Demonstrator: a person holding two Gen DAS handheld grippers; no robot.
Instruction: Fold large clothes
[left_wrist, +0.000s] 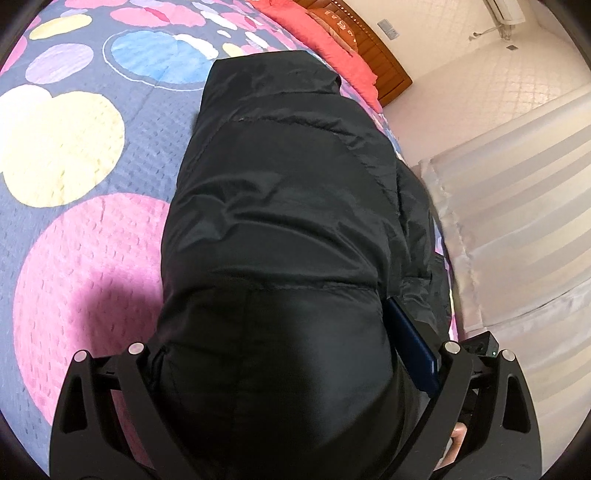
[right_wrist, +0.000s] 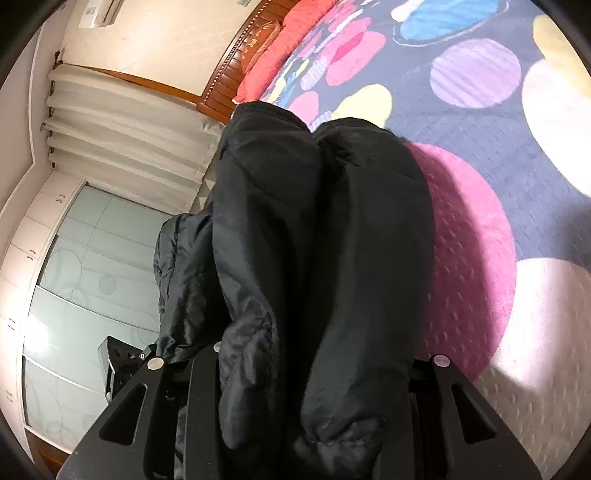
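In the left wrist view, the bedspread (left_wrist: 74, 221) with its pink, yellow and blue circles fills the left side, and a shadow lies on the big pink circle just beside the black jacket (left_wrist: 280, 229). The jacket — puffy, quilted, shiny — runs up the middle from between the arms of the left gripper (left_wrist: 291, 376) to a folded end near the red pillows (left_wrist: 332, 44) at the wooden headboard (left_wrist: 380, 55). Its bulk hides the fingertips, so I cannot tell whether the left gripper is clenched on the cloth or loose; a blue finger (left_wrist: 413, 354) shows at the jacket's right edge. Further right hang pale curtains (left_wrist: 517, 206), with an air conditioner (left_wrist: 504, 11) high on the wall.

In the right wrist view, a mirrored wardrobe (right_wrist: 92, 280) and the curtains (right_wrist: 129, 129) stand at the left. The jacket (right_wrist: 332, 258) rises in two thick folds over the right gripper (right_wrist: 299, 369) and blocks its fingers — its grip cannot be told either. To the right the bedspread (right_wrist: 498, 166) spreads out under the jacket, with the red pillows (right_wrist: 280, 48) at the far end.
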